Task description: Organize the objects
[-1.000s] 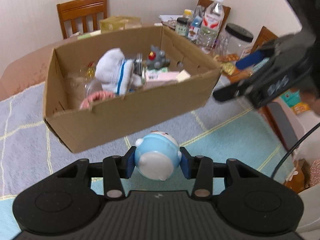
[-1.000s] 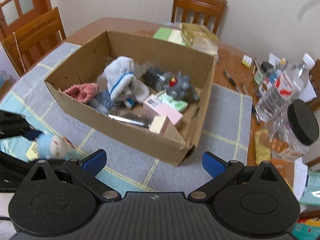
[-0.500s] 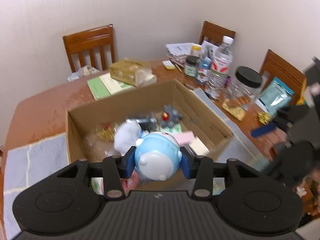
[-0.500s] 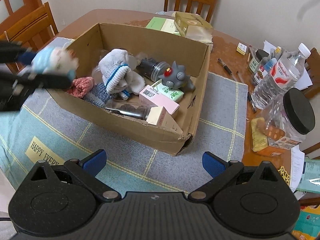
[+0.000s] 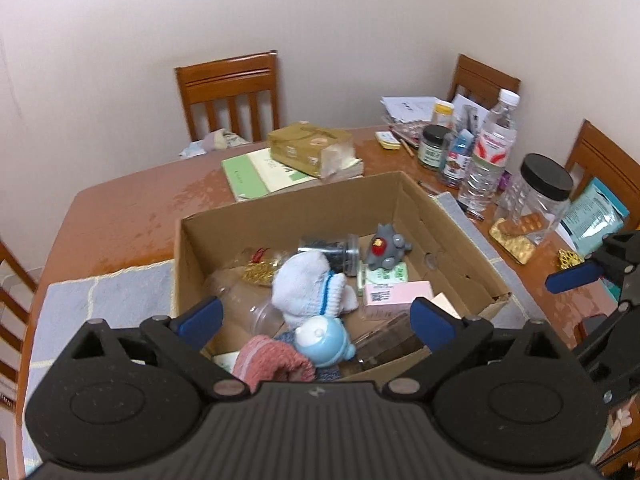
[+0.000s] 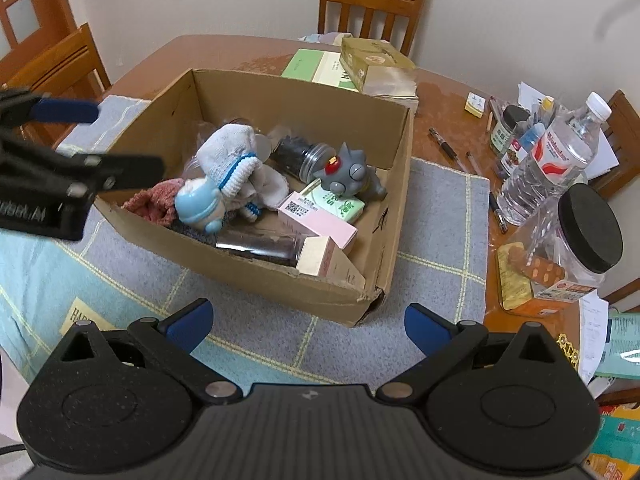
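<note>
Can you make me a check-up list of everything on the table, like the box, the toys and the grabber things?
Surface: brown wooden table with a blue-grey checked mat under the box.
Job's things: open cardboard box holds the blue-and-white toy, white sock, pink sock, grey monster toy, pink carton and a dark jar.
Clutter: water bottle, black-lidded jar, pens, green book.
Grippers: left gripper opening above the box, toy lying free below; right gripper open, empty.
Cables: nothing seen.
Surroundings: wooden chairs, pale wall.
</note>
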`<state>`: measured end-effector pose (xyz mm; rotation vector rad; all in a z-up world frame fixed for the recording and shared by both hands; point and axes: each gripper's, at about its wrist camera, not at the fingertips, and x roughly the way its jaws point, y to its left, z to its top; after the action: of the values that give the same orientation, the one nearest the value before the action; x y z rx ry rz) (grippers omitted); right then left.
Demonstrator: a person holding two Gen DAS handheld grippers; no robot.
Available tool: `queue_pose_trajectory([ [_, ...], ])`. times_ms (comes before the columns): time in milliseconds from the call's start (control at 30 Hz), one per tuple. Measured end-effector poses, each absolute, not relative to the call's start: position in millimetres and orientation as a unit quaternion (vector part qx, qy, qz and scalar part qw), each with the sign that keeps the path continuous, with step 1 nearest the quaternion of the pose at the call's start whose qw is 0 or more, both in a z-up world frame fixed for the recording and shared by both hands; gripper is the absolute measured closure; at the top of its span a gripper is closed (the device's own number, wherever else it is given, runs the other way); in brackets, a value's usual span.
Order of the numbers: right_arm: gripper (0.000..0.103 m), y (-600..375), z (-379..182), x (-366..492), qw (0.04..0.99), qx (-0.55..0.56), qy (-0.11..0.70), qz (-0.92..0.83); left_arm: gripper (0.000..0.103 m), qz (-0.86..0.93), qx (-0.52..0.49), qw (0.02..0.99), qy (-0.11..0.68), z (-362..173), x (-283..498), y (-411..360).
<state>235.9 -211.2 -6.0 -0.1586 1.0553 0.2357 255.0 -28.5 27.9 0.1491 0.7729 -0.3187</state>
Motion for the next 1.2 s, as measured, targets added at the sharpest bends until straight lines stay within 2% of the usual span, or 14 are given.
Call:
queue_pose_trajectory([
  [167, 0.0, -207, -2, 239, 0.859, -0.057, 0.5, 0.096, 0.003, -0.116, 0.06, 0.917, 0.376, 24, 243, -20],
  [667, 0.0, -192, 5, 233, 0.866, 0.022, 0.499, 0.039, 0.003, -0.027, 0.032, 0.892, 0.449, 16, 231, 2],
  [1200, 0.0, -182, 24, 235, 0.874, 0.004, 0.485, 0.03, 0.003, -0.018, 0.009, 0.884, 0.468, 29, 241, 9],
])
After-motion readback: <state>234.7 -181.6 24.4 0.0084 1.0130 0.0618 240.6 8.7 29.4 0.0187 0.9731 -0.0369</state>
